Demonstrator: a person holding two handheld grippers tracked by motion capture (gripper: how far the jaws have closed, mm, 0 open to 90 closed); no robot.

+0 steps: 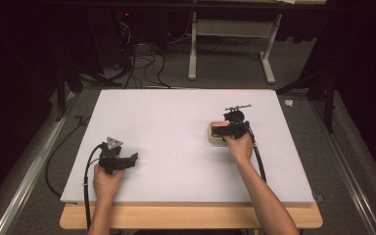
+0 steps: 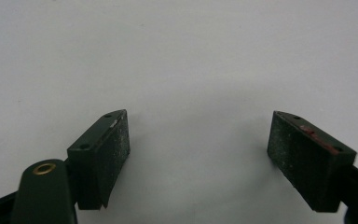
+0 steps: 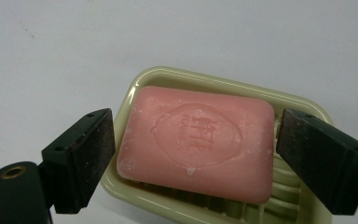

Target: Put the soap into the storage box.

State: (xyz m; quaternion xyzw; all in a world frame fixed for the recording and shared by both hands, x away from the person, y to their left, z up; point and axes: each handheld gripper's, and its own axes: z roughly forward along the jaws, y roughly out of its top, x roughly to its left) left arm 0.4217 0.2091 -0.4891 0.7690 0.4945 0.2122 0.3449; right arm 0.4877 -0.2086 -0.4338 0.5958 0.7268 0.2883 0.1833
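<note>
Right claw (image 3: 193, 154) open astride pink soap (image 3: 198, 142), embossed stamp legible.

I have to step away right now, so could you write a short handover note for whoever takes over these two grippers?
Left hand-held gripper: open, empty, above bare white table top at near left.
Right hand-held gripper: open, jaws straddling the pink rectangular soap bar; contact cannot be told.
The soap lies in its pale green plastic soap dish, on the table's right half.
Done: right gripper lined up on the soap.
Left: probably close on the soap and lift it.
</note>
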